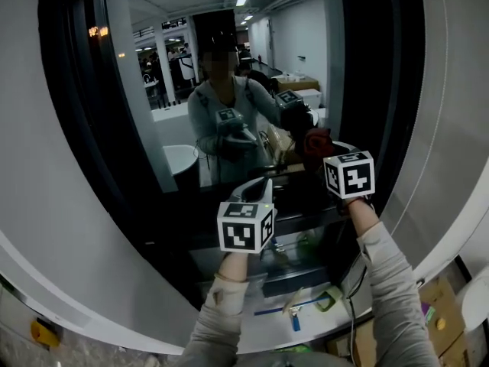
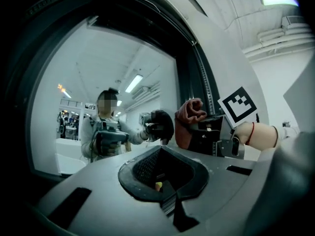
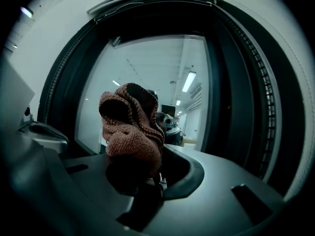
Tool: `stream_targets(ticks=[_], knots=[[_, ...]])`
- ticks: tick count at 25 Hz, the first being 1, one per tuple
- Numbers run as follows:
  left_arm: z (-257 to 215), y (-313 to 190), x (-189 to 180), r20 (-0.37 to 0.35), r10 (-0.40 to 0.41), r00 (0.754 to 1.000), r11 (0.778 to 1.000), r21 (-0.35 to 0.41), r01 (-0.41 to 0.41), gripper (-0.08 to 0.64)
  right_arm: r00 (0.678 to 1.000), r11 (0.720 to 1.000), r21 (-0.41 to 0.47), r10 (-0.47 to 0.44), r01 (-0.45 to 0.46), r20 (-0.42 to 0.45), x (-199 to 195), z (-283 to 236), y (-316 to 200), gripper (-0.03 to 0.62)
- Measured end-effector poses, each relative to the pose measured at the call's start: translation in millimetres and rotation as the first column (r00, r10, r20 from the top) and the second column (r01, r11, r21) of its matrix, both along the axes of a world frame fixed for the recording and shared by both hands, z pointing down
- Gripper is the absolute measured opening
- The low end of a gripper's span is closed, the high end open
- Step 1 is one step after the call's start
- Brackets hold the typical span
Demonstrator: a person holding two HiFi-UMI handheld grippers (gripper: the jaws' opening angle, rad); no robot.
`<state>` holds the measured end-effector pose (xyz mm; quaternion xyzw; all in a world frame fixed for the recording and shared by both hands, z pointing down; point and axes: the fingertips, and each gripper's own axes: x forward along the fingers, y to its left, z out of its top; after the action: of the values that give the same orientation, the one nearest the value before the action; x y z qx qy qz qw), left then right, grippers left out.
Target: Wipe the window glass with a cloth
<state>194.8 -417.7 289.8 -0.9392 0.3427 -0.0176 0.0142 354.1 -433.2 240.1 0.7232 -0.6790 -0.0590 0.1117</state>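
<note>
Dark window glass [image 1: 153,75], right tool [image 1: 315,150] raised, clamped on cloth [image 3: 130,127], left tool [image 2: 165,193] closed, empty.

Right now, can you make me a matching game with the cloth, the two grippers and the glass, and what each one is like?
Things:
1 cloth
2 left gripper
3 right gripper
4 glass

What it is like:
A shut, with nothing in it
B shows reflections
C reddish-brown and bunched up
D shut on the cloth

Pairs: 1-C, 2-A, 3-D, 4-B
</note>
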Motion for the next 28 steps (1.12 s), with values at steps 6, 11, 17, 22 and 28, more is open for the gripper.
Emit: stream_targets(ticks=[6,11,17,22,28], knots=[[1.8,5.8,15.3,0.004,0.027,1.0,1.0,-0.001,-0.027,0.003,0.998,0.998,-0.012,0.066,-0.066,0.019,34.7,6.9,9.7,0.043],[0.7,7.6,12.8,0.007,0.022,1.0,1.0,0.001,-0.022,0.003,0.998,0.998,-0.003,0.056,-0.056,0.03,30.2,7.6,13.3,0.043],[5.5,14.5,-6.2,0.0,-0.001,1.0,1.0,-0.008,0.001,0.003,0.996,0.999,0.037,-0.01,0.007,0.087,-0.6,13.2,33.0,0.043],[15.9,25.1,-31.7,-0.005,-0.031,1.0,0.999,-0.02,0.03,0.003,0.988,0.994,0.085,-0.072,0.061,0.137,-34.9,25.1,57.8,0.043],[39.0,35.7,-71.4,-0.021,-0.075,0.997,0.995,-0.067,0.074,0.003,0.975,0.987,0.1,-0.138,0.122,0.172,-79.8,53.6,85.4,0.043]])
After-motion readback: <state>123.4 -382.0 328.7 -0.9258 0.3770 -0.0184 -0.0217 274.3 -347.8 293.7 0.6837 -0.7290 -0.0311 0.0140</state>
